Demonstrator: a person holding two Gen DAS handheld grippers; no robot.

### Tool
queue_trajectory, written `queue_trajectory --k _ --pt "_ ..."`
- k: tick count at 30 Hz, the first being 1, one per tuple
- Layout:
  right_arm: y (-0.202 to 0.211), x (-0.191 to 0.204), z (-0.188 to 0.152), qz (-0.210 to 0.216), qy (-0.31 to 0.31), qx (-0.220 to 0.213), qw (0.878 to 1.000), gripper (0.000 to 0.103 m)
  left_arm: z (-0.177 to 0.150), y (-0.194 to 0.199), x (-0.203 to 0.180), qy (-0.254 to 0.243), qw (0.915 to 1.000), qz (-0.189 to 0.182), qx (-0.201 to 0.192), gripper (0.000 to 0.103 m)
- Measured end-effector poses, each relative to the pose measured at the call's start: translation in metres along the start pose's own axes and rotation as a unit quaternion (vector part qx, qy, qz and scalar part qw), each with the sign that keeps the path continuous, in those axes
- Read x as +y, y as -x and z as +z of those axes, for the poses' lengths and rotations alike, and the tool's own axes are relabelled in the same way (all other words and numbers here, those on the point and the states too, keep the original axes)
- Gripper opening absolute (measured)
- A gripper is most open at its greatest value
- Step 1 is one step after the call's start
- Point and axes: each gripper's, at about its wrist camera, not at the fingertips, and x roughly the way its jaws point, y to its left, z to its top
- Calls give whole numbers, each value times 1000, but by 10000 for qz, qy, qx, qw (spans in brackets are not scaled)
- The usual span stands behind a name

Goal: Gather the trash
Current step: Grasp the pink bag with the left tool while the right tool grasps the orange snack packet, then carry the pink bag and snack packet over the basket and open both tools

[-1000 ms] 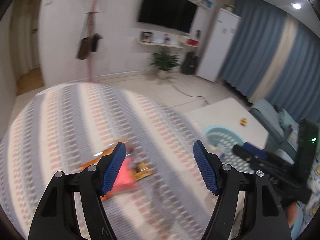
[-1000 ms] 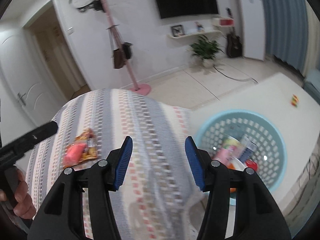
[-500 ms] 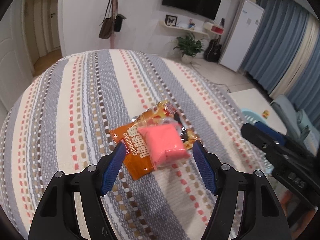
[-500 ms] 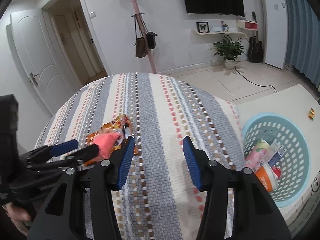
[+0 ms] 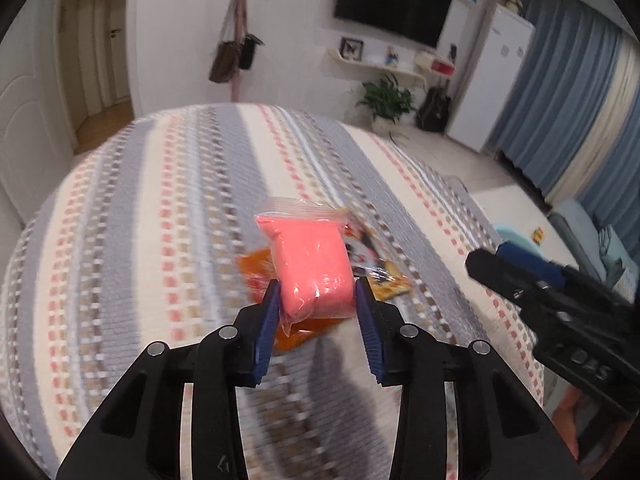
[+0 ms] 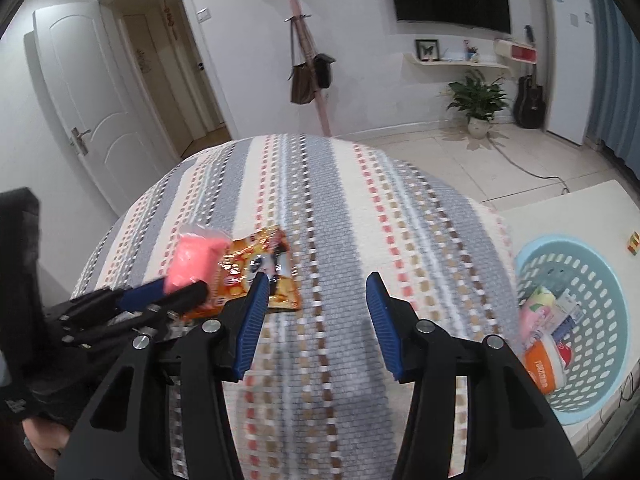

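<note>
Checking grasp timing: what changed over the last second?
The left gripper came in over the pink bag, shut on it and appears to lift it off the orange wrapper. The right gripper stayed open and empty; the blue basket is unchanged.

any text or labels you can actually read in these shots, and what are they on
"DAS" (partly cut off): on the black body of the right gripper, seen from the left wrist view.
Orange snack wrapper: printing too blurred to read.
Orange cup in the blue basket: white lettering on its side, too small to read.
Packets in the basket: print unreadable.
Pink bag in the left gripper: no text seen.
</note>
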Motion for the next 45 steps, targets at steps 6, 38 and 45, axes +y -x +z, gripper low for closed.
queue_trajectory --k 6,38,45 --pt "-24 32 4 150 235 355 9990 78 -10 22 55 502 9977 391 -249 36" --pt "-88 75 2 -131 535 563 9969 7 -30 28 94 740 9930 596 -702 36" --pt "-58 63 6 48 315 89 9995 3 -28 35 80 588 9935 606 -759 36"
